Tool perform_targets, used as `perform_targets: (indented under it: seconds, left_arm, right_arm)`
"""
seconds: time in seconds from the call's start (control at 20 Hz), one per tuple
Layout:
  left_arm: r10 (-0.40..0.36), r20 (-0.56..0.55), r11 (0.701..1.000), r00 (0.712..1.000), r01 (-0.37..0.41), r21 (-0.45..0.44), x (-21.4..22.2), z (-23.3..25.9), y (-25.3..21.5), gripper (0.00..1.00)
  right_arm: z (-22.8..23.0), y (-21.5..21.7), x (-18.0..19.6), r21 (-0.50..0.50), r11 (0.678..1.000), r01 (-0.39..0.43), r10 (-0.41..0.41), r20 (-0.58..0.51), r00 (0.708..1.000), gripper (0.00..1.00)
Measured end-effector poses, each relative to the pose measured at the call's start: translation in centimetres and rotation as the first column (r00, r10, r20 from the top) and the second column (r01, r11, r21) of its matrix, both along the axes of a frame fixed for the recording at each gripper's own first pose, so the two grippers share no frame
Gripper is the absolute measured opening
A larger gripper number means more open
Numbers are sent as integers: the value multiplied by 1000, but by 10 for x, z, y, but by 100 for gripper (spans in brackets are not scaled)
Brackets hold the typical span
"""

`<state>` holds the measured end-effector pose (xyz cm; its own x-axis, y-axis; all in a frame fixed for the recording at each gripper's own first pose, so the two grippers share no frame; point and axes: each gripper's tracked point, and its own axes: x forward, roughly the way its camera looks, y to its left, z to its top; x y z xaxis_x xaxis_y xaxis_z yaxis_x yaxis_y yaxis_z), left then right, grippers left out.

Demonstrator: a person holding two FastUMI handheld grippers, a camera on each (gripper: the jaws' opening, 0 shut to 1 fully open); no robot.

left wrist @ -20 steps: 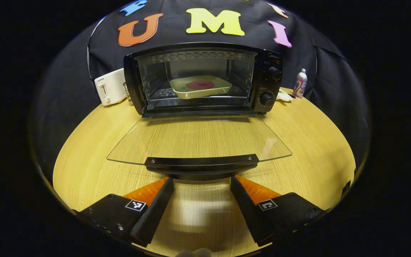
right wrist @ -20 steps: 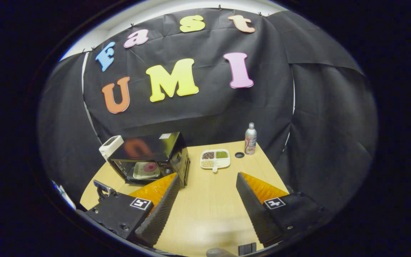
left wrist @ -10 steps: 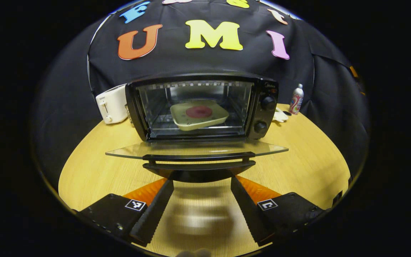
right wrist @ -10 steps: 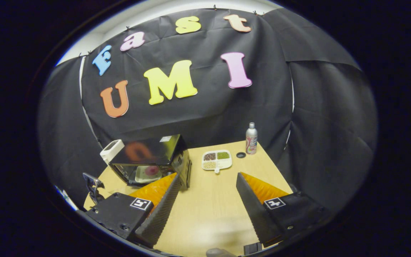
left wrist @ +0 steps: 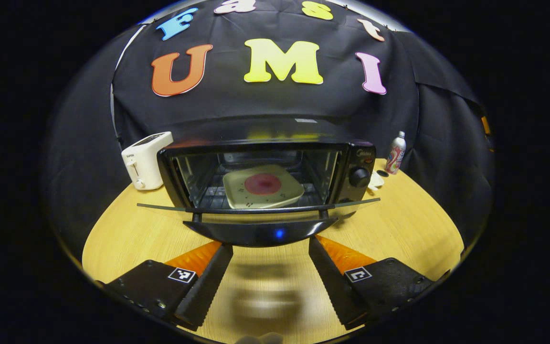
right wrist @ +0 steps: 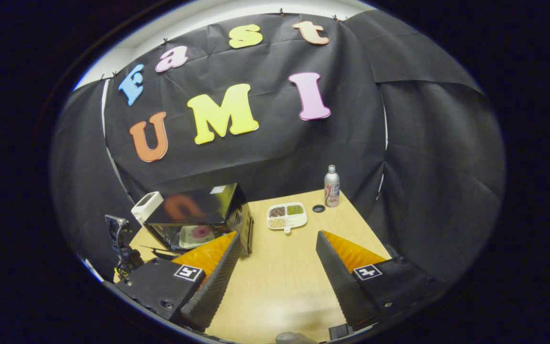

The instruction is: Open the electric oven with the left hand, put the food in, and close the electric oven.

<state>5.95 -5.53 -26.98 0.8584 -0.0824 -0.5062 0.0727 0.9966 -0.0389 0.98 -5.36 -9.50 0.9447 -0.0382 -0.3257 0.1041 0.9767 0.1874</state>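
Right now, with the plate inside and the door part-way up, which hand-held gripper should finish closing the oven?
Left. The left hand-held gripper sits open just under the door handle. The right hand-held gripper hangs open over bare table, off to the oven's side.

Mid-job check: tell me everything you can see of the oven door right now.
The oven door is a clear glass pane with a dark handle bar along its free edge. It is open, hinged at the bottom of the black oven, and the left gripper view sees it nearly edge-on. Behind it, the plate sits inside. The left gripper is open just below the handle; contact cannot be told.
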Motion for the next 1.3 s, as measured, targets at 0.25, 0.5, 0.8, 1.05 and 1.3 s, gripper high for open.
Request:
perform_targets:
  seconds: [0.25, 0.5, 0.8, 1.05, 1.3]
  left_arm:
    - [15, 83, 1000, 996, -15, -6, 30, 30, 8, 97]
    - [21, 78, 1000, 997, -19, -22, 35, 32, 6, 98]
    - [21, 74, 1000, 997, -20, -18, 33, 33, 6, 97]
    - [22, 83, 1000, 996, -21, -13, 26, 42, 6, 97]
    - [9, 129, 1000, 992, -7, -20, 6, 73, 9, 98]
  right_arm:
    - [2, 1, -1, 3, 1000, 12, -12, 7, 1000, 96]
    - [4, 3, -1, -2, 1000, 13, -13, 12, 1000, 96]
    - [1, 4, 0, 0, 1000, 10, -10, 5, 1000, 96]
    - [1, 7, 0, 0, 1000, -3, 3, 4, 1000, 96]
    - [11, 22, -2, -19, 1000, -21, 22, 19, 1000, 100]
